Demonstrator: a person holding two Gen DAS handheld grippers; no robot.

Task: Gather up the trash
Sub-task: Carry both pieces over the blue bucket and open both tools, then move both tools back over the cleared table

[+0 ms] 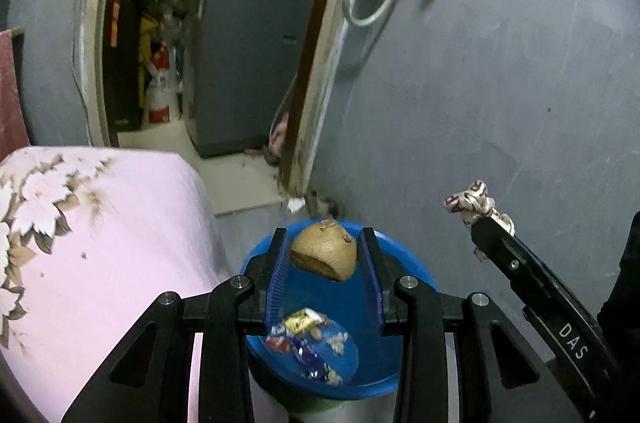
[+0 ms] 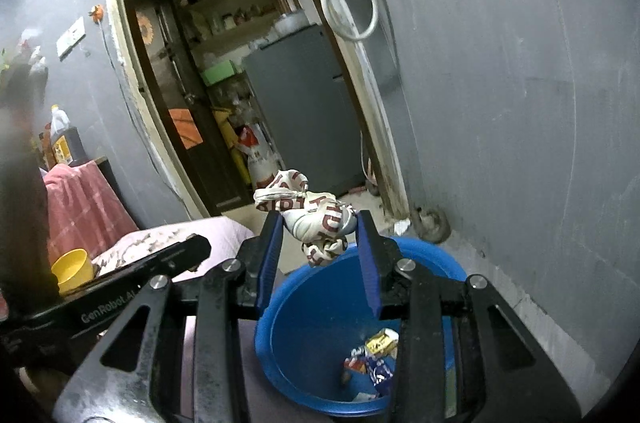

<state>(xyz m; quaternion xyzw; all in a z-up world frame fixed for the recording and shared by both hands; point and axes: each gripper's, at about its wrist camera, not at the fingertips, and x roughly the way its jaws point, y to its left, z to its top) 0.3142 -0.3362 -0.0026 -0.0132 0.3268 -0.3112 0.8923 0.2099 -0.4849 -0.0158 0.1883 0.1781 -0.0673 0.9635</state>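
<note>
Trash drop in hand, judging by the layout: holding 2 pieces at once over and beside a blue basin (image 1: 404, 255) standing on the floor next to a pink floral bedspread (image 1: 100, 243). Pinching a brown rounded scrap (image 1: 324, 255), possibly half a potato and cut flat on 1 side, in the left gripper (image 1: 324, 237), with blue pads pressing on both flanks and the piece hanging directly above the basin's open mouth. Clamping a crumpled white wrapper with red lettering (image 2: 308, 219) in the right gripper (image 2: 318, 223), squeezing the wad near the fingertips and leaving a twisted tail dangling below. Showing 1 blue-and-yellow snack packet (image 1: 312, 347) lying in the bottom of the basin.

Reading as the release step rather than the pickup, with both loads lifted clear and nothing loose in sight on the bedspread. Calling, on the left, for little more than spreading the pads and letting the scrap fall straight down. Calling, on the right, for more care: sitting off to the basin's side against the grey wall in the left wrist view, and over the far rim in its own view, so probably needing to be carried inward over the mouth before letting go. Risking, with a light crumpled wad, a catch on 1 pad or a drift past the rim.
</note>
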